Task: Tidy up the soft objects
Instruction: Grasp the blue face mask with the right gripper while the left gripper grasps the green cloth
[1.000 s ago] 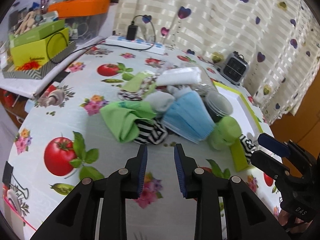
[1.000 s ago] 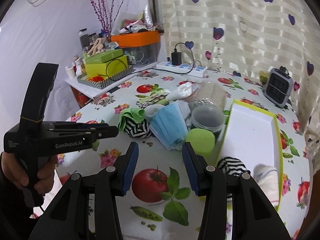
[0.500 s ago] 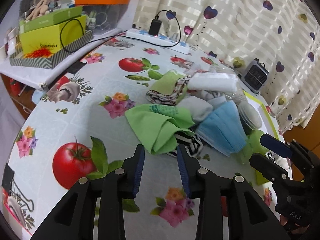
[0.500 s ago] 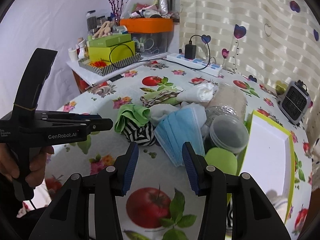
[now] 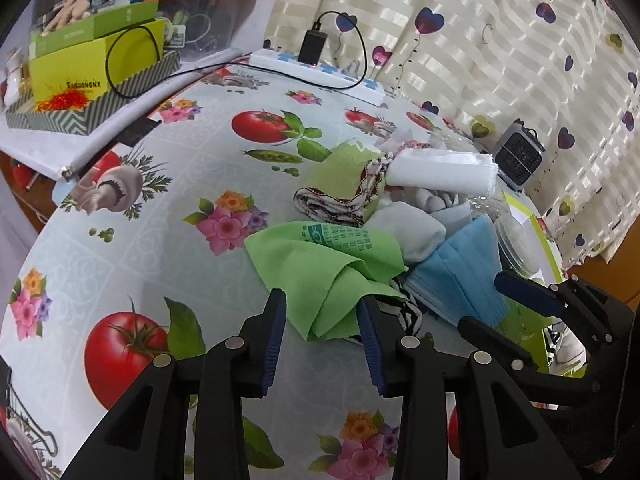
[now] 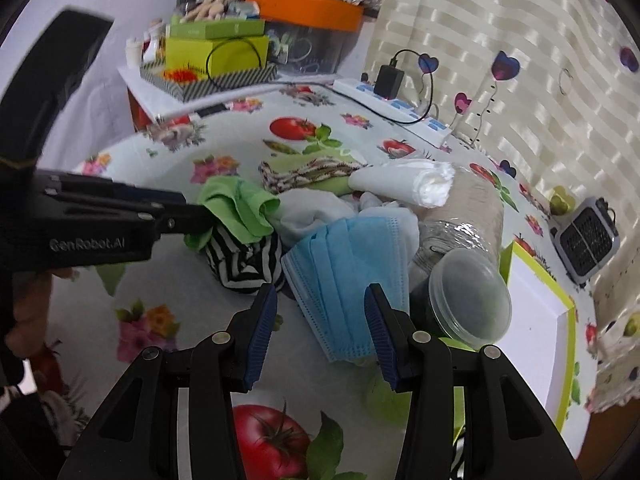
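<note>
A pile of soft things lies on the fruit-print tablecloth: a green cloth (image 5: 320,276), a black-and-white striped sock (image 6: 244,260), blue face masks (image 6: 348,264), a white sock (image 5: 416,232), a rolled white cloth (image 5: 440,172) and a patterned green cloth (image 5: 344,184). My left gripper (image 5: 322,320) is open, its fingers on either side of the green cloth's near corner. My right gripper (image 6: 320,312) is open, its fingers on either side of the masks' near end.
A clear lidded jar (image 6: 468,300) and a green-rimmed white box (image 6: 536,316) stand right of the pile. A power strip (image 5: 316,72), stacked boxes (image 5: 92,76) and a small heater (image 5: 518,156) stand at the back. A curtain hangs behind.
Both grippers have moved forward to the pile. The left one now straddles the green cloth and the right one straddles the blue masks. Both stay open.
</note>
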A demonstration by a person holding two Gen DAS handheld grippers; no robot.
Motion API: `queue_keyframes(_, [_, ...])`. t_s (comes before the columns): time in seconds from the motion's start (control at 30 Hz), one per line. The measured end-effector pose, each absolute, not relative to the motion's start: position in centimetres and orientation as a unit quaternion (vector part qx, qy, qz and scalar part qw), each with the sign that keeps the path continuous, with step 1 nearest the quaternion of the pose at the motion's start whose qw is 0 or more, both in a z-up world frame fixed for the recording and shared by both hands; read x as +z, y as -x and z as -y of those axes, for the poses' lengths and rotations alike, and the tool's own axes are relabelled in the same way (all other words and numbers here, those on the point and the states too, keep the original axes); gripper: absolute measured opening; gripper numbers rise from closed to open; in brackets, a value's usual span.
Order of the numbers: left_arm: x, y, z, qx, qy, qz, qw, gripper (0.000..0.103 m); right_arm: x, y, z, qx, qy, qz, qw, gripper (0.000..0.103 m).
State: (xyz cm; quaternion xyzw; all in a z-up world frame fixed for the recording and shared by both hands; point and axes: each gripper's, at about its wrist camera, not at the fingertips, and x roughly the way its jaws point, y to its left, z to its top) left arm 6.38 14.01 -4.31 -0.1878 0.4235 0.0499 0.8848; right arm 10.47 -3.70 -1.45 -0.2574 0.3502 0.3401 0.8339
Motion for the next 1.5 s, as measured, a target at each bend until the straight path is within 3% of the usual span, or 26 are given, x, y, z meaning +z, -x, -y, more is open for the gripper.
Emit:
queue_keyframes(0.3, [-5.4, -7.1, -14.9, 0.041, 0.209, -0.427, 0.879, 0.035, -2.7, -11.1, 2.2, 0.31, 0.305, -0.358, 0.826, 0.046])
queue_keyframes(0.37, [-5.5, -7.2, -15.2, 0.038, 0.214, -0.424, 0.879, 0.035, -2.6, -11.4, 2.4, 0.309, 0.294, -0.363, 0.828, 0.036])
queue_keyframes(0.4, [-5.5, -7.2, -15.2, 0.038, 0.215, -0.421, 0.88, 0.032, -2.7, -11.5, 2.4, 0.308, 0.293, -0.365, 0.828, 0.018])
queue_keyframes(0.5, [-5.3, -7.1, -15.4, 0.036, 0.218, -0.415, 0.883, 0.016, -2.6, -11.7, 2.6, 0.309, 0.282, -0.37, 0.829, 0.01])
queue_keyframes(0.67, [-4.6, -6.4, -15.6, 0.046, 0.214, -0.401, 0.889, 0.006, -2.0, -11.4, 3.0, 0.317, 0.264, -0.366, 0.834, 0.007])
queue_keyframes(1.0, [-2.3, -3.5, -15.9, 0.057, 0.215, -0.374, 0.9, 0.003, -0.3, -9.8, 4.1, 0.354, 0.212, -0.362, 0.836, 0.004])
queue_keyframes(1.33, [-0.8, -1.7, -15.4, 0.066, 0.195, -0.365, 0.908, 0.003, 1.3, -7.6, 5.7, 0.374, 0.178, -0.349, 0.841, 0.004])
queue_keyframes(1.37, [-1.0, -1.9, -15.5, 0.072, 0.194, -0.37, 0.906, 0.007, 1.4, -7.5, 5.8, 0.374, 0.175, -0.348, 0.842, 0.004])
queue_keyframes(1.47, [-1.9, -2.9, -15.9, 0.071, 0.197, -0.375, 0.903, 0.034, 1.5, -7.4, 6.1, 0.371, 0.172, -0.347, 0.844, 0.004])
queue_keyframes(1.5, [-2.2, -3.3, -16.0, 0.073, 0.2, -0.379, 0.901, 0.034, 1.5, -7.4, 6.2, 0.37, 0.171, -0.348, 0.844, 0.004])
